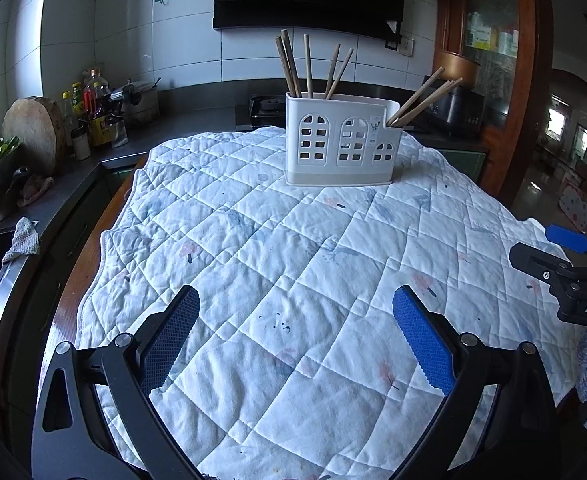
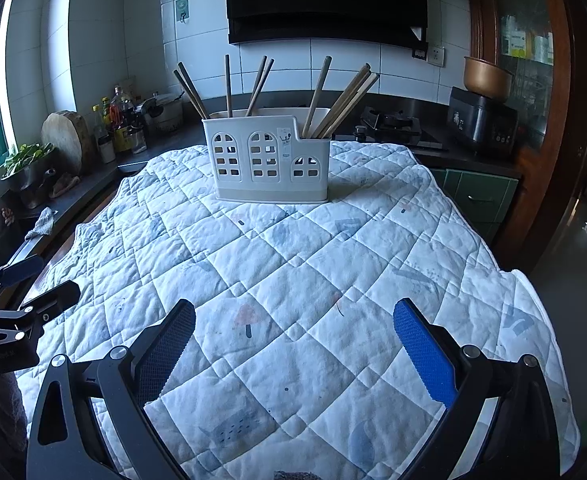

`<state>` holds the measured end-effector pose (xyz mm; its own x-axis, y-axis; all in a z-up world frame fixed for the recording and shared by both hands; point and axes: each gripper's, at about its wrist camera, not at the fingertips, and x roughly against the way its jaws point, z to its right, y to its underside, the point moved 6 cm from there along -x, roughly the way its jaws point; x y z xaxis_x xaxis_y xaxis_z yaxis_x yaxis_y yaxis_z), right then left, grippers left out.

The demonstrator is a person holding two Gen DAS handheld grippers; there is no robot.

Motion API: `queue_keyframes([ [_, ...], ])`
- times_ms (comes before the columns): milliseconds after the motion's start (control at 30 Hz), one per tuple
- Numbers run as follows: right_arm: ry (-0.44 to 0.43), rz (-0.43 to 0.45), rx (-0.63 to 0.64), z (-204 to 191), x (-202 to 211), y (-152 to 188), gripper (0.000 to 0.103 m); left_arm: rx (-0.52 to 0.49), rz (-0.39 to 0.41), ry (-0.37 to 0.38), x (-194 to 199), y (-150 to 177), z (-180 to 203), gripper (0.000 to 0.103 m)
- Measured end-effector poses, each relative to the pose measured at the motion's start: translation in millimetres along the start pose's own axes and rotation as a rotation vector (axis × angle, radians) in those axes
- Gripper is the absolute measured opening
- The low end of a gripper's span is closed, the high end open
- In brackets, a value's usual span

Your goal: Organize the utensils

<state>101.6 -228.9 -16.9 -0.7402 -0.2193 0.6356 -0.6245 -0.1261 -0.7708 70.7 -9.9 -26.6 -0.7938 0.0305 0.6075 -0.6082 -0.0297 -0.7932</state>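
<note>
Nearest in the left wrist view, the left gripper (image 1: 296, 326) hangs low over a quilted white cloth (image 1: 277, 264), its blue-padded fingers (image 1: 421, 340) spread wide apart with nothing between them. The right gripper (image 2: 294, 340) sits the same way in its own view, fingers (image 2: 423, 348) well apart and holding nothing, just above the near part of the cloth (image 2: 293, 272). Each gripper shows at the edge of the other's view: the right one at the right edge of the left view, the left one at the left edge of the right view. The cloth covers the surface and shows faint printed shapes and small dark marks. Toward the far end of the cloth stands a white utensil holder (image 1: 339, 146) with arched window cut-outs, upright and well apart from both grippers. Wooden chopsticks (image 1: 297, 66) stand in its taller left compartment, leaning at different angles, and more chopsticks (image 1: 425, 98) lean to the right out of the lower right compartment. Beyond it runs a dark kitchen counter (image 1: 197, 118), with bottles (image 1: 93, 108) and a round wooden board (image 1: 33, 132) at far left.
</note>
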Motion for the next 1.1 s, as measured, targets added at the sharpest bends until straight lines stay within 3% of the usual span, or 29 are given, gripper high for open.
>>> queue_keyframes([
  [1100, -0.004, 0.000, 0.000, -1.8, 0.5, 2.6, 0.096, 0.014, 0.009, 0.017, 2.1, 3.1, 2.3, 0.096],
])
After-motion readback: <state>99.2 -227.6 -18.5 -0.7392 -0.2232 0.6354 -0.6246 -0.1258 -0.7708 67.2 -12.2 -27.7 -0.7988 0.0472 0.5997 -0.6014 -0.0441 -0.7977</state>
